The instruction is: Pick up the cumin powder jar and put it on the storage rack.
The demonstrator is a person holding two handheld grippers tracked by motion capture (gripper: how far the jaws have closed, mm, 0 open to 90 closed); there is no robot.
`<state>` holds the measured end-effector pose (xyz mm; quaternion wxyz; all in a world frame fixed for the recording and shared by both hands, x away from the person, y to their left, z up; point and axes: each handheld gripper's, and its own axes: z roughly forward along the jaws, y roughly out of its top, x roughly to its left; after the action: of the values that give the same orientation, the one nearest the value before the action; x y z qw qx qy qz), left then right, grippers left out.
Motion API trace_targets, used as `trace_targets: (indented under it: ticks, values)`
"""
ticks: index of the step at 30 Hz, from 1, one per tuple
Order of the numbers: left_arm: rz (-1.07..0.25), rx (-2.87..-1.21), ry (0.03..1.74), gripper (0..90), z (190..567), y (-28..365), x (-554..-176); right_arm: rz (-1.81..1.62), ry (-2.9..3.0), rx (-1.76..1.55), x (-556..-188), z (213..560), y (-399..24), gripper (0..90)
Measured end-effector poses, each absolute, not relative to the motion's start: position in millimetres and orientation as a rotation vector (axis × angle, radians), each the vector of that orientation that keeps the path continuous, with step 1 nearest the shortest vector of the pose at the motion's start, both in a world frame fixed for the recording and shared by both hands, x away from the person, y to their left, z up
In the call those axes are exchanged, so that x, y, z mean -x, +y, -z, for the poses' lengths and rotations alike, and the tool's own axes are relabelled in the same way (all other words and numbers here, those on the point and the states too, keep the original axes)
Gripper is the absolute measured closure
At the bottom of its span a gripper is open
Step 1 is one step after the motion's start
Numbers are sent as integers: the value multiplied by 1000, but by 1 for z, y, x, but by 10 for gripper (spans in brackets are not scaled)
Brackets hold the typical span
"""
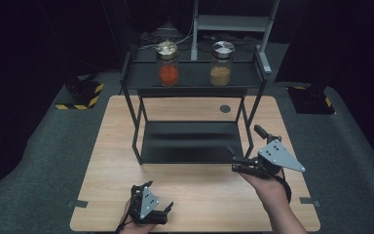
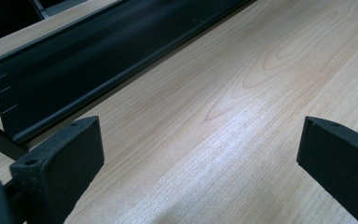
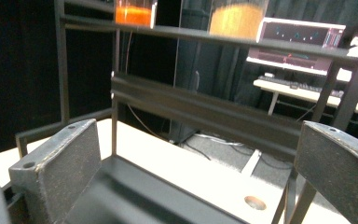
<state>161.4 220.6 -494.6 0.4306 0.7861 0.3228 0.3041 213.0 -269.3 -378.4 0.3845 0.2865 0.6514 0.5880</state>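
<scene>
**Both grippers open near the black rack**

The right gripper [image 1: 242, 157] is held over the counter [image 1: 102, 161] at the front right corner of the black rack [image 1: 131, 127], its jaws spread wide with nothing between them. In the right gripper view its two jaws frame the rack's lower tray [image 3: 135, 196] close below, with the upper shelf [image 3: 242, 43] above.

On that upper shelf stand two lidded glass jars, well apart: the jar with orange contents [image 1: 167, 64] at the left and the jar with tan contents [image 1: 221, 63] at the right (neither is touched by a gripper).

The left gripper [image 1: 159, 201] sits low at the counter's near edge, well apart from the rack. Its jaws are also spread wide and empty; the left gripper view shows bare wood grain between them and the edge of the lower tray [image 2: 98, 60] beyond.
</scene>
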Motion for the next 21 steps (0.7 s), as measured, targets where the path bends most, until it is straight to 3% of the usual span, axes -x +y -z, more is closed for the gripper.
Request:
trace_targets:
  ticks: [21]
  values:
    - [-772,-1970,800,9,495,218,-160,-1361,1762,-800,-190,449,-285,0]
